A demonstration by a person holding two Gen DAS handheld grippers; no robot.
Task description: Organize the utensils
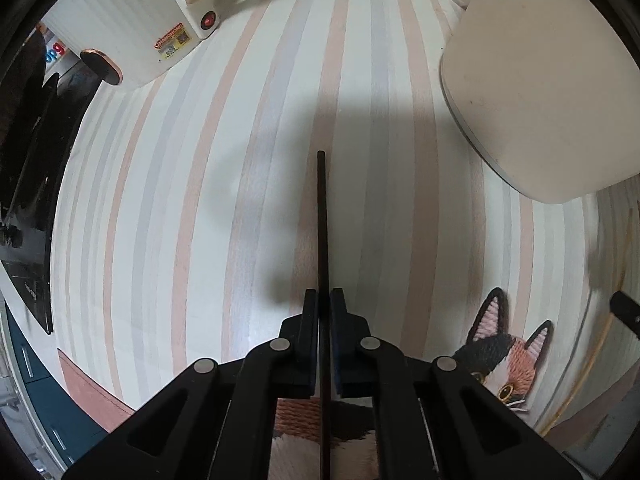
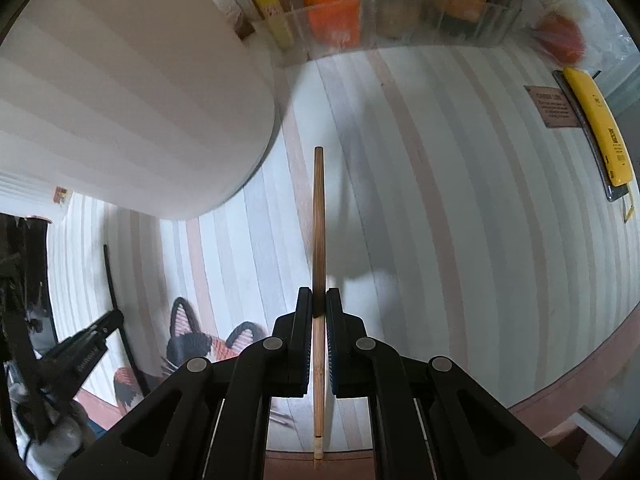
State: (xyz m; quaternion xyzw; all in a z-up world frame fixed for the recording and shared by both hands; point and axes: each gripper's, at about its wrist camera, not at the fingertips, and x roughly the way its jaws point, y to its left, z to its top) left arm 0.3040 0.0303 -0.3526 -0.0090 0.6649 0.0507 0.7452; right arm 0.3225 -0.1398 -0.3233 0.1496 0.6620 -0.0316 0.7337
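Carrying step, by the look of it: left tongs [image 1: 324, 300] clamp a dark chopstick [image 1: 322, 220], right tongs [image 2: 319, 300] clamp a bamboo chopstick [image 2: 319, 220], both above the striped table [image 1: 180, 200]; next comes lowering them together, likely at the cream container [image 2: 120, 100].

Home dining or kitchen table. Striped pastel tablecloth [image 1: 240, 200] under both grippers. White ribbed electric kettle [image 1: 132, 28] with red switch ahead-left of left gripper. Cat-face embroidered mat [image 1: 504, 360] beside it at right. Clear bin [image 2: 400, 20] of food packets ahead of right gripper; yellow utility knife [image 2: 600, 128] far right.
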